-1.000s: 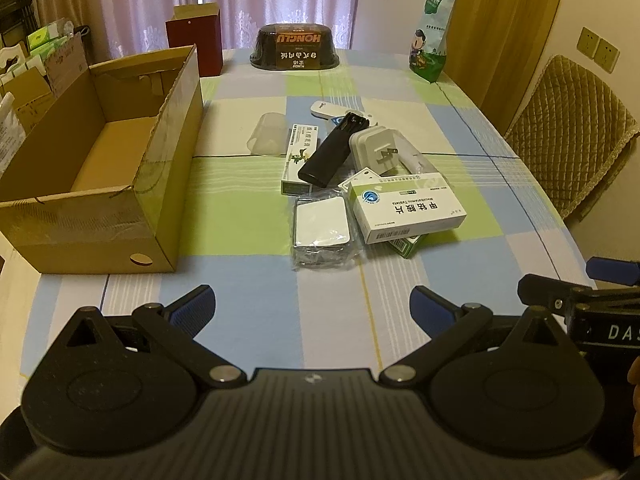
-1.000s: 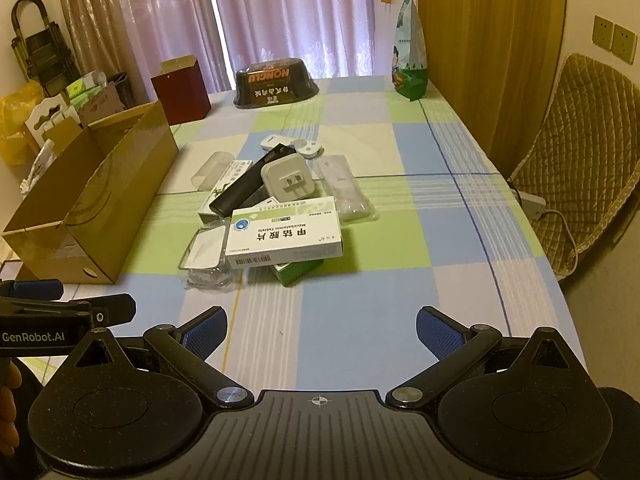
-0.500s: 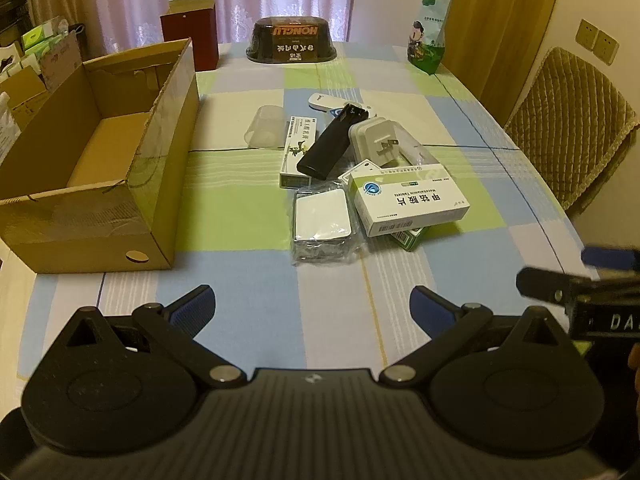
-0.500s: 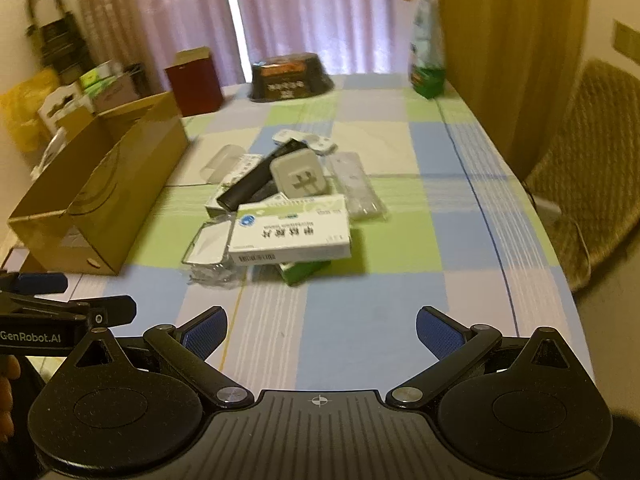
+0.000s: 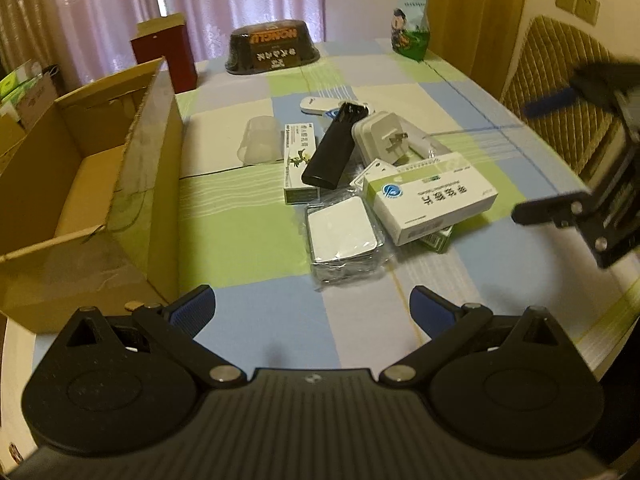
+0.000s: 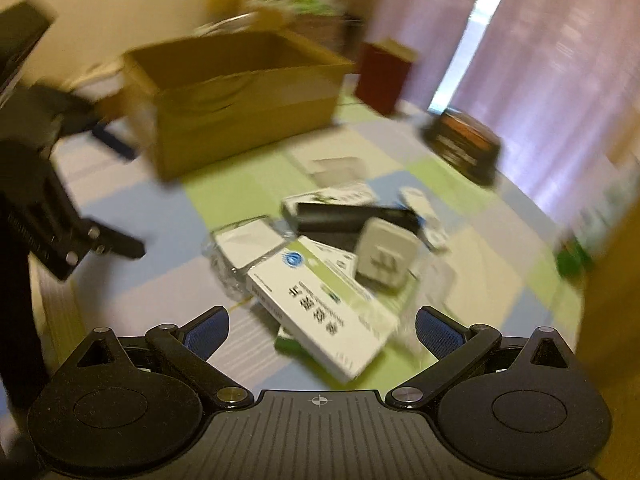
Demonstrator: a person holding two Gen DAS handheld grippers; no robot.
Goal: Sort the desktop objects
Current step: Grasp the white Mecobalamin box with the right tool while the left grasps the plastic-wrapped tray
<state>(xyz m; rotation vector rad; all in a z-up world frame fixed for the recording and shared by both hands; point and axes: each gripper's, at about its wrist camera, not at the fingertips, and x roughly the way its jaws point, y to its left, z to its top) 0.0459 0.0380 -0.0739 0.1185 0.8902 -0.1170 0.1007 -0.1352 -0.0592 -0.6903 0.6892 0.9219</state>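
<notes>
The white medicine box [image 6: 320, 304] lies on top of the pile of small objects in the middle of the table [image 5: 248, 224], propped on a green carton [image 5: 436, 240] that shows under its near corner; it is a flat white carton with a blue round logo and printed lettering, and it looks light and rigid, likely an easy thing to pinch across its short side. In the right wrist view its long axis runs diagonally, from upper left down toward lower right, with the near end just ahead of the right gripper [image 6: 322, 330] and about centred between the fingers; the jaws stand wide apart and hold nothing. The left gripper [image 5: 312, 308] hangs further back over the blue and white squares, also spread wide and empty, with the box ahead and to its right; the right hand's tool looks the nearer of the two, though its view is blurred. Around the box lie a white plug adapter [image 5: 380, 140], a black cylinder-like case [image 5: 332, 152], a bagged white square item [image 5: 342, 232] and a narrow green-printed carton [image 5: 298, 160]. The open cardboard box [image 5: 100, 184] stands at the table's left side, well apart from the pile, and is probably where sorted things go.
</notes>
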